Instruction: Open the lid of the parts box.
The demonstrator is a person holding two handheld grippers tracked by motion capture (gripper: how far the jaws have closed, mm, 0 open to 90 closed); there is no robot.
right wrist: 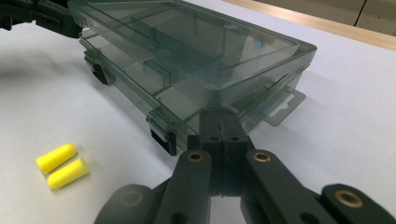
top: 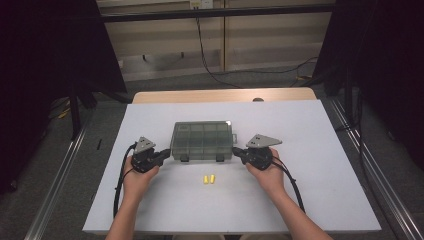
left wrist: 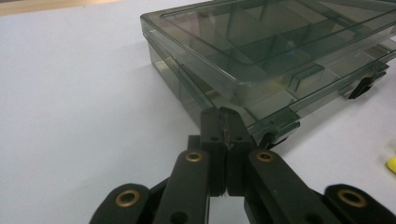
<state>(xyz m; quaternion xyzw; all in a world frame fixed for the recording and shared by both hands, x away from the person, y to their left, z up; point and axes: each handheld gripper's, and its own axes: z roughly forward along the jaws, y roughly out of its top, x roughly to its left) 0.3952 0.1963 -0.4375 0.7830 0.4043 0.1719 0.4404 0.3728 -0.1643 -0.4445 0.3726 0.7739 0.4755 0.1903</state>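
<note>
A smoky clear plastic organiser box [top: 202, 140] with inner dividers lies closed at the middle of the white table [top: 310, 130]. My left gripper [top: 167, 152] rests at the box's near left corner, jaws shut with nothing between them [left wrist: 226, 122]. My right gripper [top: 236, 151] rests at the near right corner, also shut and empty [right wrist: 224, 122]. Two yellow foam earplugs [top: 209, 179] lie side by side on the table in front of the box, between the hands; they lie at the lower left in the right gripper view [right wrist: 62, 165]. Black latches [right wrist: 162, 140] sit on the box's front edge.
The white table top sits on a wooden one whose edge [top: 225, 95] runs along the far side. Beyond it hang black cables [top: 205, 55] in front of a pale wall. Dark curtains stand at both sides.
</note>
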